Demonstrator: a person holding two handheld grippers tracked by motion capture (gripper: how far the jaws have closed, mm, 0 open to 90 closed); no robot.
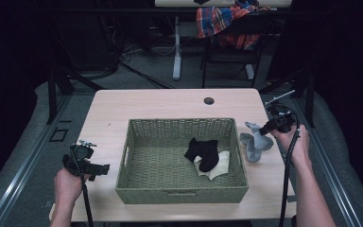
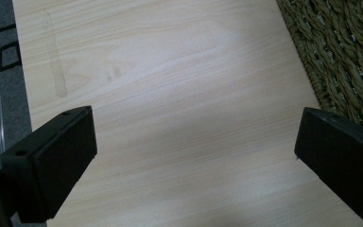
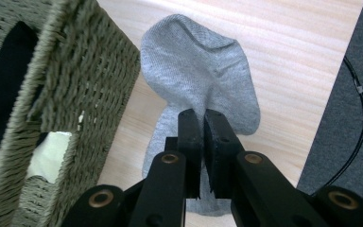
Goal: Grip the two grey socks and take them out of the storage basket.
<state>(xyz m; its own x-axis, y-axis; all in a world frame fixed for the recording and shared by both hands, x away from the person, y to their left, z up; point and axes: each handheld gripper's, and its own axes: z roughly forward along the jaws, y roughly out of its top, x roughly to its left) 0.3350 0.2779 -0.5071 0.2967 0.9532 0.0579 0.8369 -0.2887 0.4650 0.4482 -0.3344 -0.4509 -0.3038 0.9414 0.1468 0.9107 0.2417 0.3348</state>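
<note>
Right gripper view: tongs (image 3: pixel 203 118) pinch grey sock (image 3: pixel 194 71).

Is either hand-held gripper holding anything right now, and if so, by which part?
The right hand-held gripper is shut on the grey sock, pinching a fold of fabric near its middle, beside the basket. The left hand-held gripper is open over bare table.

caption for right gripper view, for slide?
Right hand-held gripper shut on grey sock beside woven basket on wooden table.
</note>
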